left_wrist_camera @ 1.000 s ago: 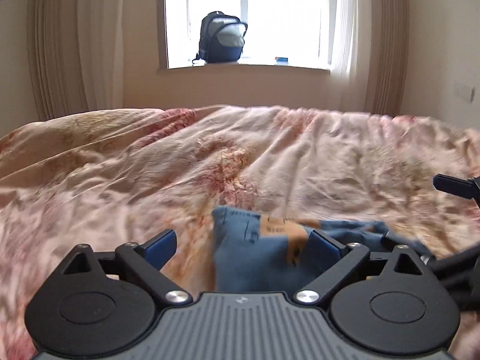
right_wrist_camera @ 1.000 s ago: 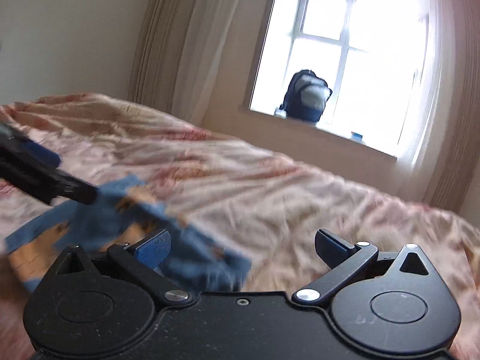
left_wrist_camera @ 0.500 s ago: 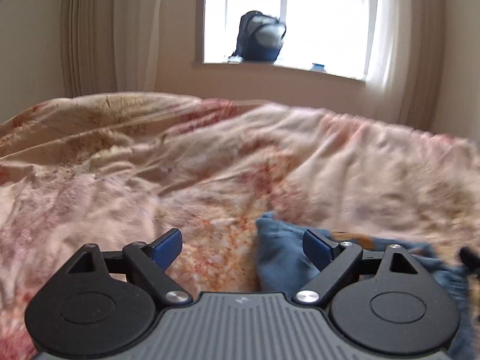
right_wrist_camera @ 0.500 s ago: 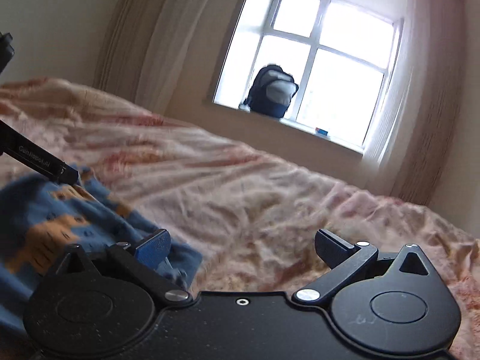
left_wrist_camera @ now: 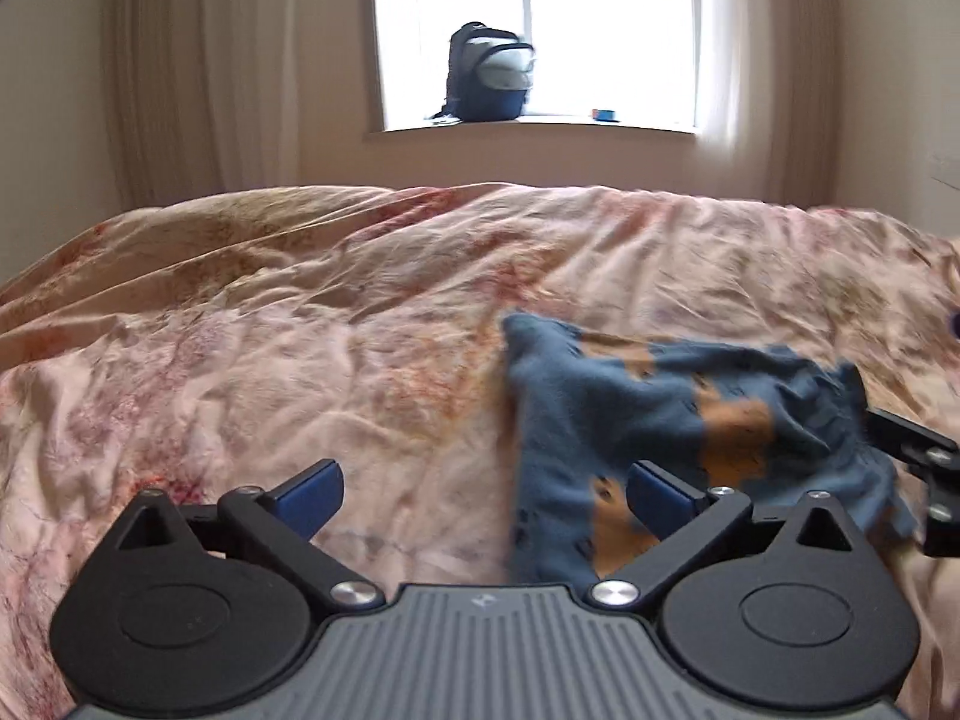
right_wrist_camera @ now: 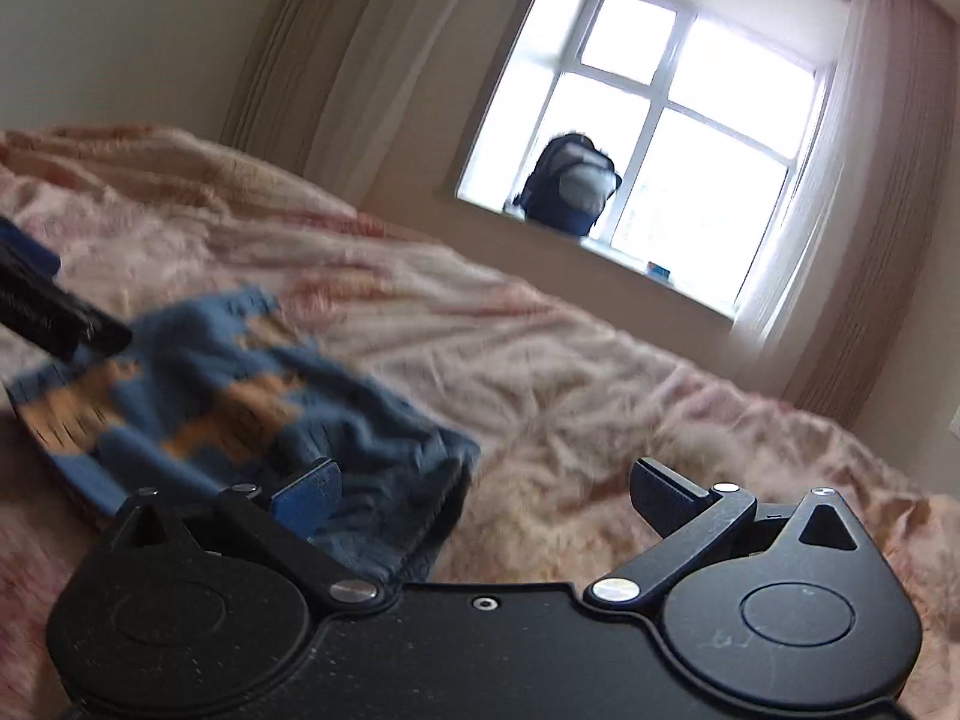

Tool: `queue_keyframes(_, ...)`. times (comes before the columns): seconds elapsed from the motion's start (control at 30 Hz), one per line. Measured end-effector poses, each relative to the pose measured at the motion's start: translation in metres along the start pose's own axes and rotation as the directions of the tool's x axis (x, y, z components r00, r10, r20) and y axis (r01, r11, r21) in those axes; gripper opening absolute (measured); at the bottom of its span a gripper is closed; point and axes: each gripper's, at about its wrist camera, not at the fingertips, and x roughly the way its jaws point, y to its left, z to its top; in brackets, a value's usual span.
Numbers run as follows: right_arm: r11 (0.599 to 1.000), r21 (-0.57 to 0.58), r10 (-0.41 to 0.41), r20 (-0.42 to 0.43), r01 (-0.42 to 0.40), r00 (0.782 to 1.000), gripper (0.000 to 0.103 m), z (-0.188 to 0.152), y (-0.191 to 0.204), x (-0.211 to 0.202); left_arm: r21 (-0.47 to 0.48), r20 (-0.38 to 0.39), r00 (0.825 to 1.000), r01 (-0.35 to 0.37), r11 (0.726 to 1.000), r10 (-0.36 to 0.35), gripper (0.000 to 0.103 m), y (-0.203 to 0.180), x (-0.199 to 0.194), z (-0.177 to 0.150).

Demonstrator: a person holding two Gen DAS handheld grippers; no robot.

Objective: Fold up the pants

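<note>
Small blue pants with orange patches (left_wrist_camera: 648, 420) lie crumpled on the bed, at the right in the left wrist view and at the lower left in the right wrist view (right_wrist_camera: 240, 414). My left gripper (left_wrist_camera: 483, 489) is open and empty, just left of the pants, its right finger over the cloth's near edge. My right gripper (right_wrist_camera: 486, 489) is open and empty, its left finger over the pants' right end. The right gripper's finger shows at the right edge of the left wrist view (left_wrist_camera: 912, 438). The left gripper's finger shows at the left edge of the right wrist view (right_wrist_camera: 54, 312).
The bed is covered by a wrinkled pink floral blanket (left_wrist_camera: 300, 336). A dark backpack (left_wrist_camera: 489, 81) and a small blue object stand on the windowsill behind the bed. Curtains hang at both sides of the window.
Both grippers have stayed open. The left wrist view has pulled back and swung, so the pants now show more fully to its right. The right gripper has tilted and come closer over the pants.
</note>
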Motion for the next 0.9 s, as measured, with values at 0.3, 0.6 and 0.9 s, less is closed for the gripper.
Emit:
queue_keyframes(0.3,0.989,0.108,0.116,-0.144,-0.101,0.983,0.102,-0.036,-0.013,0.005,-0.157,-0.18,0.979,0.068,0.985,-0.097,0.103,0.024,0.004,-0.024)
queue_keyframes(0.6,0.992,0.021,0.126,-0.038,-0.125,0.991,0.102,0.021,-0.023,0.057,-0.269,-0.075,0.978,0.168,0.948,-0.195,0.103,0.02,0.04,0.034)
queue_keyframes(0.9,0.996,-0.075,0.039,-0.089,-0.046,0.995,0.102,0.007,-0.026,0.079,0.09,-0.111,0.994,0.034,0.995,-0.024,0.103,-0.015,0.093,0.066)
